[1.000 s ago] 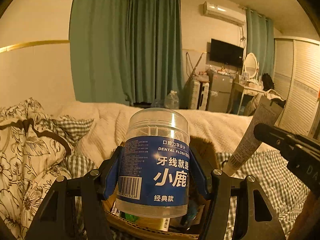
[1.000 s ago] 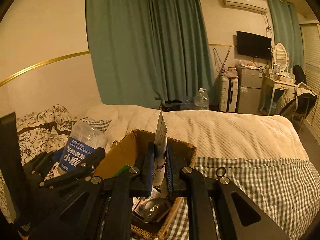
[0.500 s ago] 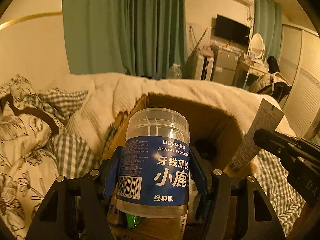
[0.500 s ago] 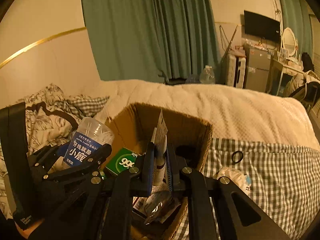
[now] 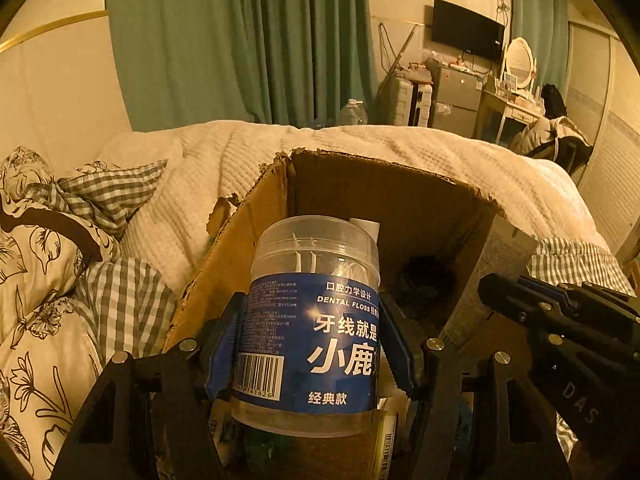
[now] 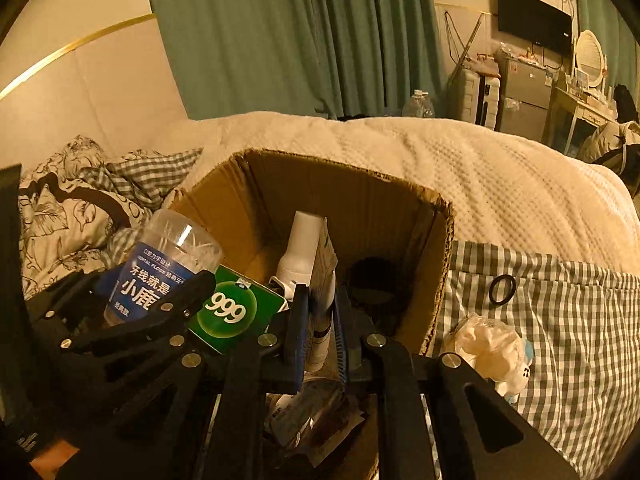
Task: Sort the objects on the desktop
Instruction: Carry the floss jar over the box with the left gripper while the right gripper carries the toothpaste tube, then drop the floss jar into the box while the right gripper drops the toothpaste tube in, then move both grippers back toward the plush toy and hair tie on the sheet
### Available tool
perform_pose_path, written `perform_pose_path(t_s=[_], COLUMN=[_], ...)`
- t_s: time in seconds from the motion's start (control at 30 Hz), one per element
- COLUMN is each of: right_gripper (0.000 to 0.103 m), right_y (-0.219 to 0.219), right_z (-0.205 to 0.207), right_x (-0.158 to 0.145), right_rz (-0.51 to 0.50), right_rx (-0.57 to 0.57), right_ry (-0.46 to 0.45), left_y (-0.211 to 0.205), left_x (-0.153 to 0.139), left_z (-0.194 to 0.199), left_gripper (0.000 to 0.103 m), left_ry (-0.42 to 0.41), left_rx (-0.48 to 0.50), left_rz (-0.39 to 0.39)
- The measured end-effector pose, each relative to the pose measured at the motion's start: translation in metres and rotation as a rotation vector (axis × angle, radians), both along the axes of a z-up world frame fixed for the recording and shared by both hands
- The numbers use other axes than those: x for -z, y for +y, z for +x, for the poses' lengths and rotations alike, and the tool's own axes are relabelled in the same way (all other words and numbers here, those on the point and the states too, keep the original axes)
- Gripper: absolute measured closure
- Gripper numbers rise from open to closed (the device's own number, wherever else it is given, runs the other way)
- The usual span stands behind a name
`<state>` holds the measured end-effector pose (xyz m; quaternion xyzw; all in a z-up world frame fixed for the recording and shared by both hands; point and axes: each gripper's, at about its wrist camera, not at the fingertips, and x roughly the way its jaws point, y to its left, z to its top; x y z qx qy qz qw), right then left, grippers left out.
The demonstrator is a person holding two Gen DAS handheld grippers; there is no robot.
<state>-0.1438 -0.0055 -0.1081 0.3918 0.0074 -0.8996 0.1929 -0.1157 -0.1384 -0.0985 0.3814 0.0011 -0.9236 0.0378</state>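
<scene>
My left gripper [image 5: 312, 340] is shut on a clear dental floss jar [image 5: 312, 320] with a blue label, upright over the open cardboard box [image 5: 256, 216]. The jar also shows in the right wrist view [image 6: 160, 272]. My right gripper [image 6: 320, 332] is shut on a flat squeeze tube [image 6: 320, 264], held inside the box [image 6: 436, 240]; the tube shows grey in the left wrist view [image 5: 492, 276]. In the box lie a green 999 packet [image 6: 232, 316], a white bottle [image 6: 300, 248] and a dark round item [image 6: 372, 284].
The box sits on a bed with a checked sheet [image 6: 560, 320], cream blanket [image 6: 480, 172] and floral pillows [image 5: 36, 280]. A black hair ring [image 6: 502, 289] and a crumpled white wad [image 6: 492, 348] lie right of the box.
Both grippers have tilted down and moved lower toward the box, so its inside fills more of each view. Both grips are unchanged.
</scene>
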Motion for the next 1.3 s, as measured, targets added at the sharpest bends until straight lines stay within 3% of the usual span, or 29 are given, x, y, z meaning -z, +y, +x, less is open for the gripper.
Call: perform_pose_path(t_s=[0.27,0.37,0.73,0.93,1.07,1.2,1.3], right_gripper=[0.090,0.085,0.084,0.075,0.060,0.053,0.045], right_y=[0.003,0.005,0.019,0.030,0.039,0.051,0.063], right_z=[0.007,0.011,0.045,0.075,0.094,0.113,0.125], right_x=[-0.011,-0.021,-0.079,-0.116,-0.135,-0.153,-0.164], right_rz=[-0.004,-0.007,-0.041,-0.061,-0.068,-0.069,-0.073], right_rx=[0.023,0.030,0.043,0.039,0.042,0.046,0.059], right_ry=[0.024,0.041,0.153,0.228,0.275,0.322,0.355], left_y=[-0.002,-0.003,0.006,0.014,0.021,0.026,0.036], left_x=[-0.011,-0.024,-0.087,-0.118,-0.139,-0.155,-0.166], left_z=[0.005,0.009,0.044,0.067,0.088,0.100,0.112], left_gripper=[0.033,0.030,0.021,0.014,0.003,0.003,0.000], left_ry=[0.008,0.034,0.161,0.230,0.292,0.311,0.343], left_rx=[-0.024,-0.026,-0.029,-0.033,-0.050,-0.041,-0.041], left_rz=[-0.015,-0.012,-0.023,-0.032,-0.022,0.031,0.022])
